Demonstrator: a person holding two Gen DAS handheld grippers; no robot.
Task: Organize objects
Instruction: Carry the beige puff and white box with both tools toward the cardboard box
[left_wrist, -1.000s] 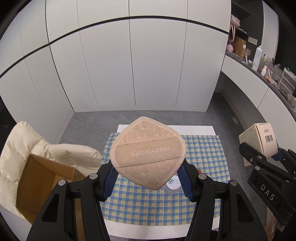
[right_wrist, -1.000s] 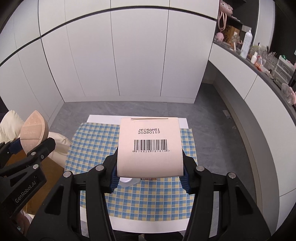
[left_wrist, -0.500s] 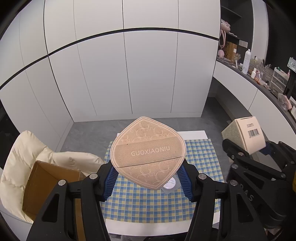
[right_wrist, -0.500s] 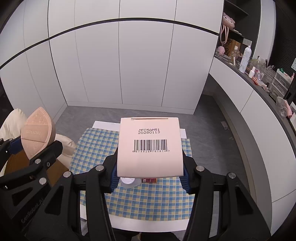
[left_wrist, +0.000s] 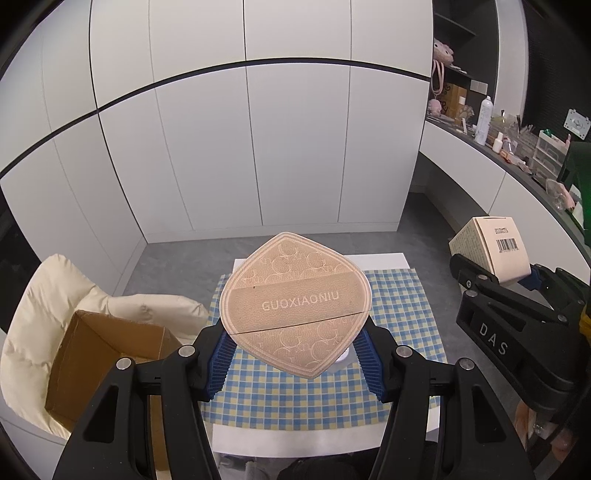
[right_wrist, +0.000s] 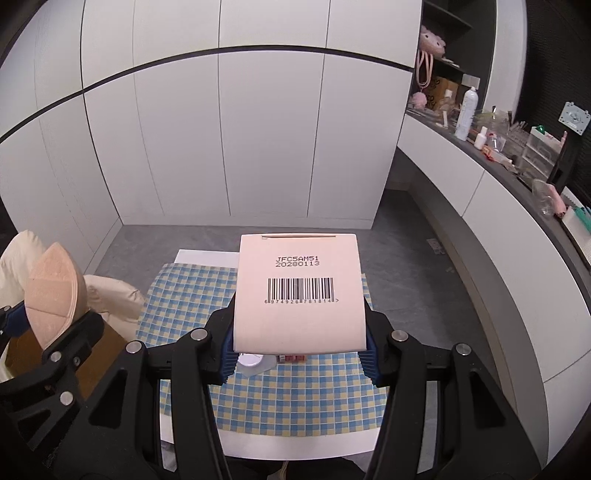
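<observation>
Both grippers are rising and drawing back from the table since a second ago, so more of the checked cloth (left_wrist: 402, 295) is showing beneath them and the cardboard box (left_wrist: 107, 354) at the table's left edge is coming further into the left view. The left gripper (left_wrist: 295, 356) is clamping the puff (left_wrist: 295, 301), a tan pad with lettering, by its two side corners, lifted above the cloth. The right gripper (right_wrist: 299, 349) is pinching the carton (right_wrist: 299, 291), barcode face up, above the cloth's middle. A small white jar (right_wrist: 249, 360) is lying on the cloth near the front edge, partly hidden behind the carton.

The step looks like carrying both items toward the box. To do it well, I would be keeping both grips firm, holding the two grippers well apart on the way left, and lowering each item inside the box walls before letting go, one after the other.
</observation>
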